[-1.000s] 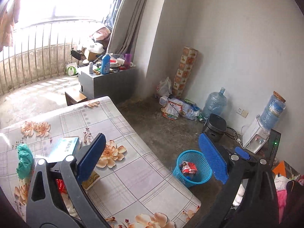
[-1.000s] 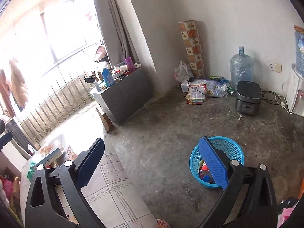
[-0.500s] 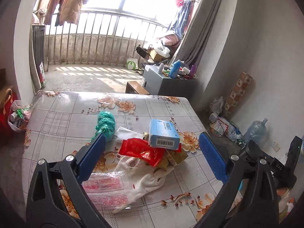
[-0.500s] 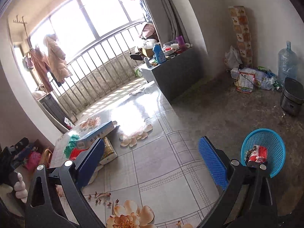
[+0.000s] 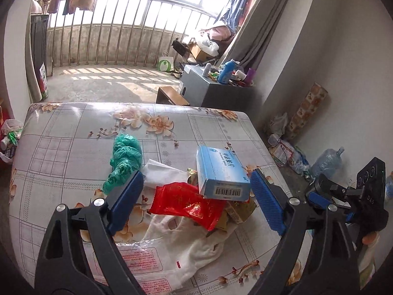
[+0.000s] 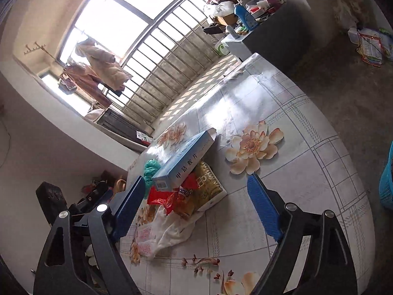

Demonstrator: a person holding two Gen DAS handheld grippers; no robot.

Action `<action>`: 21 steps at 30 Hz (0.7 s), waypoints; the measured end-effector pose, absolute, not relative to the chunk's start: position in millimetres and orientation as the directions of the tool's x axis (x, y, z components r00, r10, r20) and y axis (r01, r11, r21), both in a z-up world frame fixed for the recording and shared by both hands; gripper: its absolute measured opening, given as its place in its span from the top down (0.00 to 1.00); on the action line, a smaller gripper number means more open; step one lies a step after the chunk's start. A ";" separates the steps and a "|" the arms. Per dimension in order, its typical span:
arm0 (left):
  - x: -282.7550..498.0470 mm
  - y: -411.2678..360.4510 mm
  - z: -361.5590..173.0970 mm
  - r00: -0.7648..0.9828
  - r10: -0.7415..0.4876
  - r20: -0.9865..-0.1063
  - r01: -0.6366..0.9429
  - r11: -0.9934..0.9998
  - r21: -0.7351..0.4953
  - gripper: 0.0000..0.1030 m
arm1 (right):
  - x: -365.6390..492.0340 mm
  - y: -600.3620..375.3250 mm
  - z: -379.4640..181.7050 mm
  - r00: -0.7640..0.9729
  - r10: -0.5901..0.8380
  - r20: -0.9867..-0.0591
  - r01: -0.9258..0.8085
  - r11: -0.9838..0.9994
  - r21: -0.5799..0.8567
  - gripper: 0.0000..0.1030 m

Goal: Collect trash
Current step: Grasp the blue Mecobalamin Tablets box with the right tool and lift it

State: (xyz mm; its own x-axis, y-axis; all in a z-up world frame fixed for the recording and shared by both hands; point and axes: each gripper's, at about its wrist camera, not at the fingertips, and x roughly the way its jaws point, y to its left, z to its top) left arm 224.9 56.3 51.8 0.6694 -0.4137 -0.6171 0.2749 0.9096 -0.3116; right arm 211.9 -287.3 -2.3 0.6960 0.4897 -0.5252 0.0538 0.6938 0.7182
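Observation:
A pile of trash lies on the floral table [image 5: 73,127]: a green plastic bag [image 5: 125,157], a white tissue [image 5: 162,174], a red wrapper [image 5: 186,202], a blue carton [image 5: 221,172], a gold packet [image 5: 239,209] and a white printed bag [image 5: 176,245]. My left gripper [image 5: 196,189] hovers over the pile with its jaws closing; its pads touch nothing. My right gripper [image 6: 195,186] comes at the pile from the table's other side, jaws also closing and empty, near the blue carton [image 6: 186,159], gold packet [image 6: 206,189] and red wrapper [image 6: 169,196].
A blue mesh basket [image 6: 386,184] stands on the floor past the table's right edge. A grey cabinet [image 5: 208,86] loaded with bottles is behind the table, by the balcony railing. A water jug [image 5: 326,162] and floor litter line the wall.
Both views have swung away from the floor and the blue basket onto the table's trash pile. Both grippers have come closer to the pile, and their jaws stand slightly narrower.

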 end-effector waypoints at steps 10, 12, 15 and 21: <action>304.6 32.6 -10.0 0.442 -0.515 -0.734 0.225 0.856 -0.465 0.69 | 339.0 -258.7 -77.8 0.495 0.693 -0.525 0.156 0.523 0.838 0.31; 312.0 34.3 -18.6 0.413 -0.539 -0.734 0.200 0.840 -0.505 0.69 | 354.9 -252.7 -90.3 0.464 0.713 -0.526 0.176 0.508 0.843 0.31; 321.5 35.8 -25.8 0.381 -0.564 -0.733 0.169 0.822 -0.544 0.69 | 373.2 -242.0 -106.7 0.414 0.736 -0.535 0.198 0.501 0.842 0.31; 335.4 33.6 -38.4 0.318 -0.614 -0.722 0.137 0.784 -0.606 0.69 | 389.9 -228.9 -109.9 0.389 0.773 -0.502 0.173 0.474 0.864 0.53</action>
